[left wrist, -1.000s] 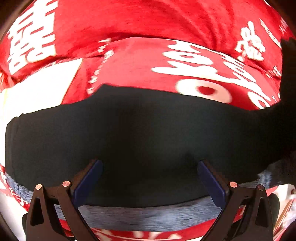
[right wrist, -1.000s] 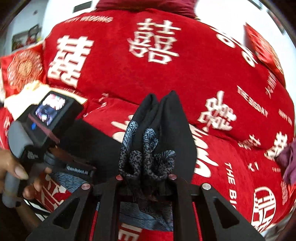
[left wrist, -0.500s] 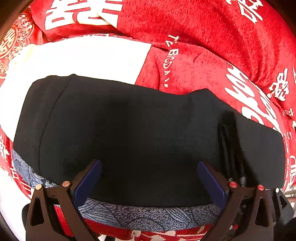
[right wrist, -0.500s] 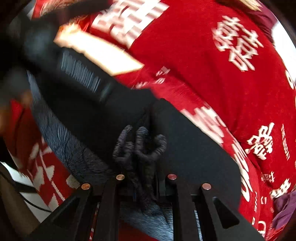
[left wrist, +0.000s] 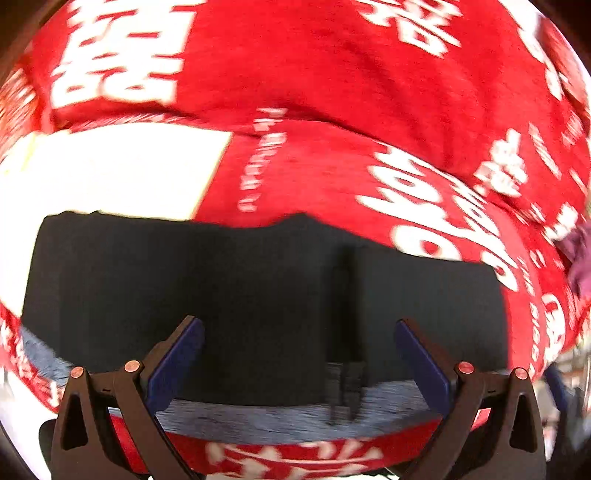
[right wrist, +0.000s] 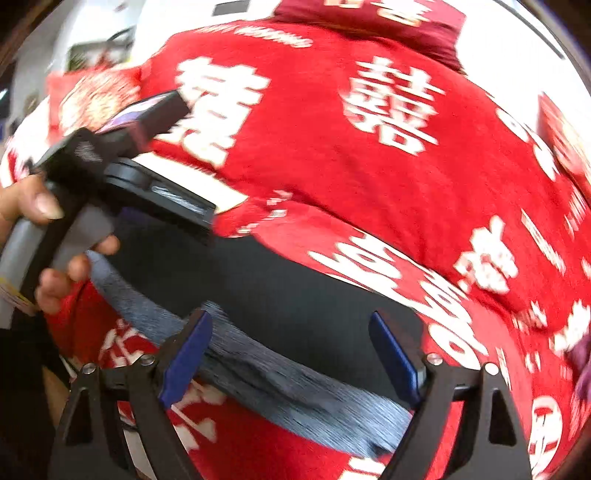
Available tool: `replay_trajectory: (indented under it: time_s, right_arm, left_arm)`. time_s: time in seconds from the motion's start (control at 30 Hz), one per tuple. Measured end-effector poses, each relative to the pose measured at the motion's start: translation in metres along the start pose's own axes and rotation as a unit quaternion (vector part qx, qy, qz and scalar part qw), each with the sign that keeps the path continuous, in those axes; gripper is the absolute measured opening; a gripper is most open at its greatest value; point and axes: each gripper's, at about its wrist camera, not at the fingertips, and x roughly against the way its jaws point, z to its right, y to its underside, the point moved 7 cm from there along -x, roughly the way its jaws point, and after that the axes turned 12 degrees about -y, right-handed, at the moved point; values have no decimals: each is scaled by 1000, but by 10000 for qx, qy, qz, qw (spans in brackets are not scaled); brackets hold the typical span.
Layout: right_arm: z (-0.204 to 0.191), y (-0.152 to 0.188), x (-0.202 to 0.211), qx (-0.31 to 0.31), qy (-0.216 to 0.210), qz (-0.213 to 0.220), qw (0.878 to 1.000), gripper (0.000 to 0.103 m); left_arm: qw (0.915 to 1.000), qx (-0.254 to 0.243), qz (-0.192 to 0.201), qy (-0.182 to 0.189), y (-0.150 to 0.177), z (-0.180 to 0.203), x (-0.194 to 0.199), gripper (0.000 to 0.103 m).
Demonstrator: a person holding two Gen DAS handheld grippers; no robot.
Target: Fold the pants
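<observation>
Red bedspread (right wrist: 369,177) w/ white double-happiness characters & English lettering covers the whole bed, bunched into a ridge behind the work area. White wall at top of right wrist view; dark red pillow (right wrist: 369,22) at far edge. White patch (left wrist: 110,170) on the spread, left side. Black pants (left wrist: 240,295) lie flat, folded, along near edge of bed, grey patterned waistband (left wrist: 277,421) closest to edge. Left gripper (left wrist: 299,362) fingers wide apart, holding nothing, over pants. Right gripper (right wrist: 291,354) also spread, empty, over waistband. Left hand (right wrist: 55,258) grips the other tool's handle. Purple cloth (left wrist: 580,258) at right edge.
</observation>
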Motion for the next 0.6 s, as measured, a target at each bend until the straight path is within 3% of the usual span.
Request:
replay_trajectory:
  time_s: [0.1,0.2,0.3,0.37,0.47,0.6]
  right_arm:
    - [28,39,-13,-562,-203,-438,9973,89]
    - [44,78,-34,-1350,-722,-970,9834,89]
    - [46,94,-27,-1662,-958,-627,9794,90]
    - [46,96,-23,-1795,-1102,-614,9756,90]
    - [53,88,-12,-2037,-1369,-465,9683,90]
    - [69,84,8,-2452,-1454,81,9585,90]
  left_arm:
    - [9985,-430,0,343,4,43,7,103]
    - [9945,-735,-127,732,14,79,8,103]
    - [9902,-1023,-310,897,27,101,-3,103]
    - [9909,-1044,-601,600,39,100,-26,103]
    - [9903,-1258,-360,474,44,103,-27,103]
    - [9888,-1466,-240,169,49,108,-28,103]
